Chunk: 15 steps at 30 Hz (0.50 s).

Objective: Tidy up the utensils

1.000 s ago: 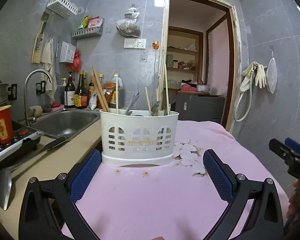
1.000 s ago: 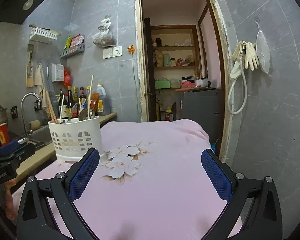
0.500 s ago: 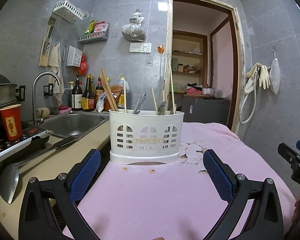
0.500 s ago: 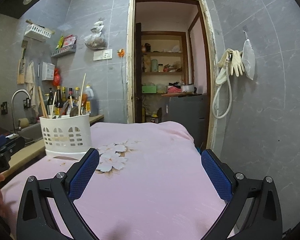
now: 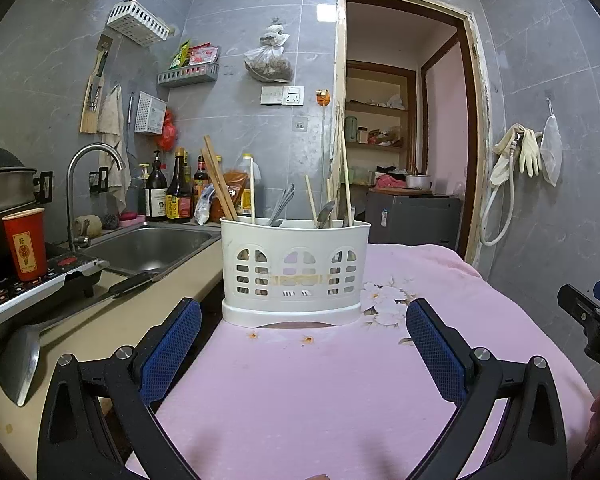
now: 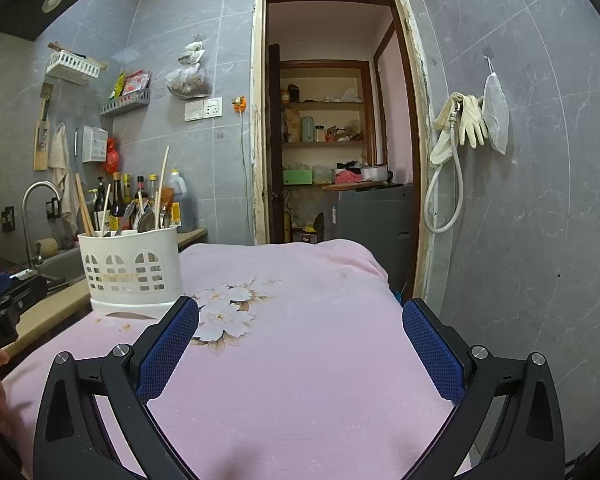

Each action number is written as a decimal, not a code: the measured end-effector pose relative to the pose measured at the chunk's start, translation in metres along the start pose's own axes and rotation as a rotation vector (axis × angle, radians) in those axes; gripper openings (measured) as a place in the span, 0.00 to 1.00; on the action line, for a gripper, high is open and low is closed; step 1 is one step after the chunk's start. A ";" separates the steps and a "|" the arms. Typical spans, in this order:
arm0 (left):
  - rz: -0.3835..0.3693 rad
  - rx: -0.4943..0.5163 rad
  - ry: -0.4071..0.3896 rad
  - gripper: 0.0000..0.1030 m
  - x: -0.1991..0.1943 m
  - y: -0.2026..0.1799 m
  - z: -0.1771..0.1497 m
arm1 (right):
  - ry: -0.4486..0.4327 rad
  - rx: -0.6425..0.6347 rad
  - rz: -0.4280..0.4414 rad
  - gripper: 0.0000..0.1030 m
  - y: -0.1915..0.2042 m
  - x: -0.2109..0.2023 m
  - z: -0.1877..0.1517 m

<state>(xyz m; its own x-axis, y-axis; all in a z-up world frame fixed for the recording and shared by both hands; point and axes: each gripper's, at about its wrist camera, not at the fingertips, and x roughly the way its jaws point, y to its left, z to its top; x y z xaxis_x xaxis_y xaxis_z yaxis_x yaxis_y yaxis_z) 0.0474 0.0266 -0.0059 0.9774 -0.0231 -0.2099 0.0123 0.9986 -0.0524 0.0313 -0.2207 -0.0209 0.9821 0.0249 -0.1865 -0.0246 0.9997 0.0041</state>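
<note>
On the pink flowered cloth, near its left edge beside the counter, stands the white utensil holder, upright, with chopsticks and metal spoons sticking out of its top. The left gripper hovers low over the cloth facing the holder, its blue-padded fingers spread wide and holding nothing; the holder sits ahead of the fingertips, apart from them. Compared with a second ago, the holder sits slightly higher and more centred in the left wrist view, and more of the counter, the ladle lying on it and the red cup on the cooktop shows, so the left gripper has drawn back a little and turned slightly. The right gripper is also spread wide and empty, over the middle of the cloth, with the holder off to its left. In the right wrist view the holder stands farther left and smaller than a second ago, and the doorway has shifted toward the centre; half a second ago it looked smaller still. The holder itself keeps its place on the cloth. The sink lies behind and left of the holder.
</note>
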 end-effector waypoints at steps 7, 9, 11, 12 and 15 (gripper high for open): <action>-0.001 0.001 0.002 0.98 -0.001 -0.001 0.000 | 0.002 -0.003 0.003 1.00 -0.001 0.000 0.000; 0.000 -0.001 0.001 0.98 -0.001 -0.001 -0.001 | 0.005 -0.005 0.005 1.00 0.000 0.001 0.000; 0.002 0.000 0.000 0.98 -0.001 -0.001 -0.001 | 0.006 -0.007 0.004 1.00 0.000 0.001 0.000; 0.002 0.001 0.001 0.98 -0.001 -0.001 -0.001 | 0.007 -0.006 0.004 1.00 0.000 0.001 0.000; 0.002 0.001 0.001 0.98 0.000 -0.001 -0.001 | 0.006 -0.006 0.004 1.00 0.000 0.001 0.000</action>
<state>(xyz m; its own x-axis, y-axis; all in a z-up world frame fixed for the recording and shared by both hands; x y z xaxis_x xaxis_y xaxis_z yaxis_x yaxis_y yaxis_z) 0.0467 0.0256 -0.0068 0.9774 -0.0216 -0.2105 0.0111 0.9986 -0.0511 0.0327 -0.2203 -0.0209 0.9808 0.0289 -0.1928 -0.0297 0.9996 -0.0015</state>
